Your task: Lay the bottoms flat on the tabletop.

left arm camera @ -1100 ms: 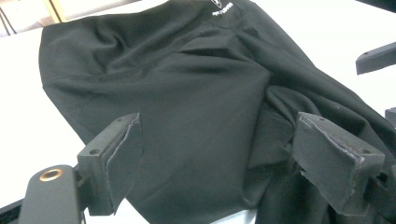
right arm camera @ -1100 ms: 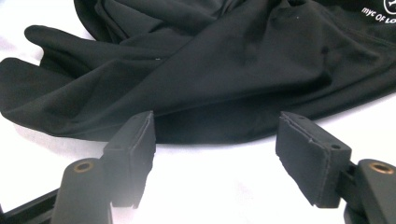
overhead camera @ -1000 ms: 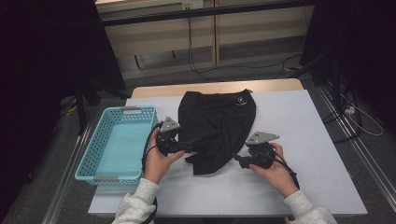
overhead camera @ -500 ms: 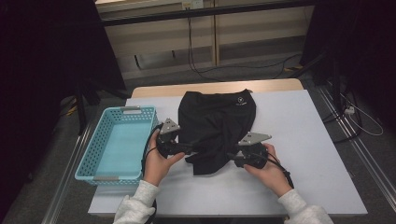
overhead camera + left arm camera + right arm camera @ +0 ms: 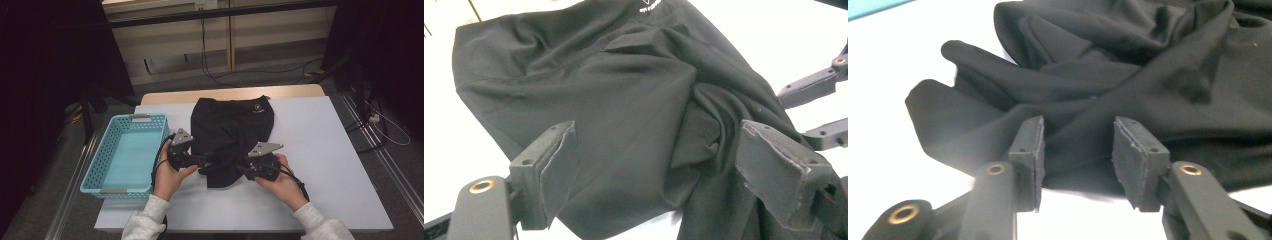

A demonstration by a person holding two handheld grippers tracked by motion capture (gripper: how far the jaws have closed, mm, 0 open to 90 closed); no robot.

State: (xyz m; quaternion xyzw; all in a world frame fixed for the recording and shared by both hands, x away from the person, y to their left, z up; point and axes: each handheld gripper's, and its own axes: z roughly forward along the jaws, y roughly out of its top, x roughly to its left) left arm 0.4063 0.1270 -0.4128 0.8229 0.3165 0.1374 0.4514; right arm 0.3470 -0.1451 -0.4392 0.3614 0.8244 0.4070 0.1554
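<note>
Two grippers at table centre: left gripper (image 5: 207, 158) spread wide, right gripper (image 5: 240, 167) half-closed just now, cloth edge between unpinched pads. Black garment (image 5: 232, 132) at 12 o'clock; basket (image 5: 125, 150) at 9.

1. The left hand-held gripper (image 5: 212, 159) points toward the right one, its jaws spread wide, pads (image 5: 555, 170) clear of anything.
2. The right hand-held gripper (image 5: 239, 167) faces it, jaws having just narrowed, a gap left between the pads (image 5: 1135, 155).
3. Both forearms rise from the bottom edge in pale sleeves.
</note>
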